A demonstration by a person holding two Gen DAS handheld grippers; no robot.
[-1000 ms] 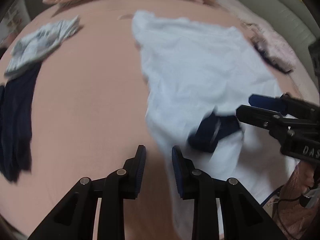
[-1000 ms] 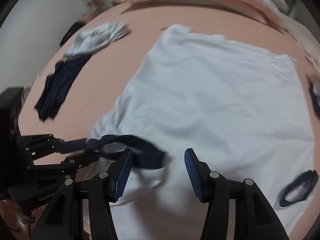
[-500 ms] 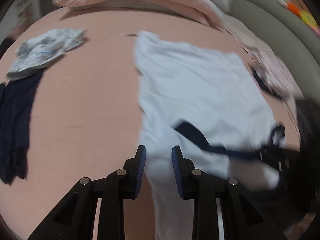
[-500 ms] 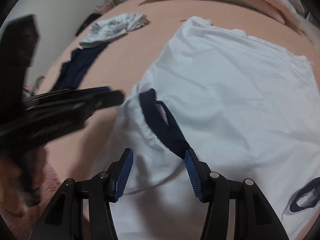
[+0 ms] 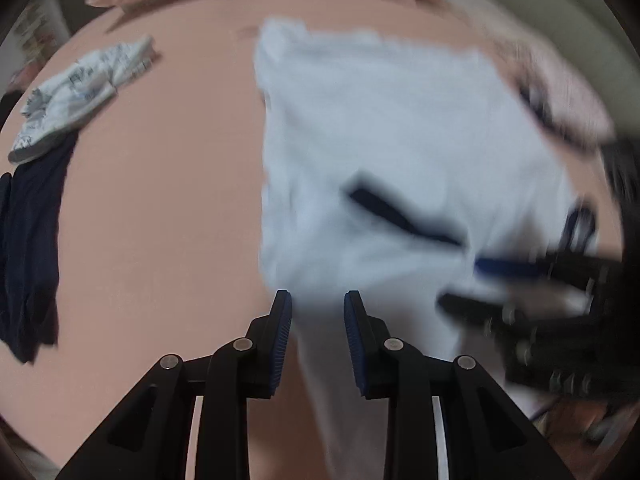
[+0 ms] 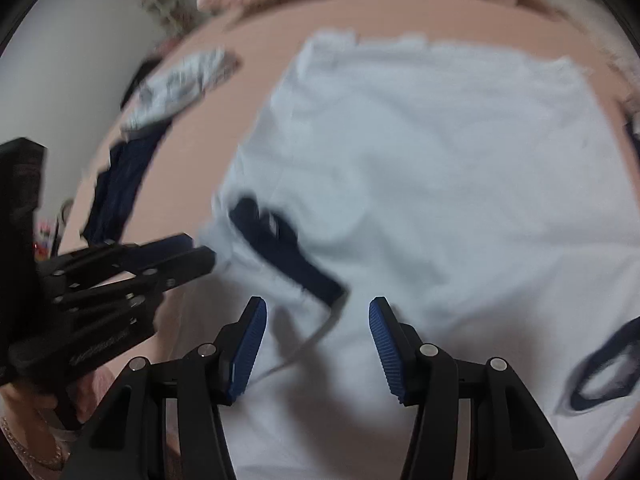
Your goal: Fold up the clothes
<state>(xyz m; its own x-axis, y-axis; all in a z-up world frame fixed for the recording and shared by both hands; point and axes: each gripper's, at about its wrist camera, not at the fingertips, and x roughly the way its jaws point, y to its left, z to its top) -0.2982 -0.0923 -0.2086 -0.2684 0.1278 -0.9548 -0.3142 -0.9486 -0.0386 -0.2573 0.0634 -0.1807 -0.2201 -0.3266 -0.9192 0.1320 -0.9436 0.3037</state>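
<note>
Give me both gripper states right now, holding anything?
Left gripper: open with a narrow gap, above the white shirt edge, gripping nothing.
Right gripper: open wider, over the shirt's dark collar, holding nothing.

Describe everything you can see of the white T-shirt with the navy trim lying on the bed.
The white T-shirt is soft, lightly creased fabric, spread nearly flat on the pink bed sheet with its far edge toward the pillows. A navy cuff marks one sleeve folded onto the body; a second navy band shows at the near right. Both pairs of jaws stand open just above its near edge. The frames are blurred.
</note>
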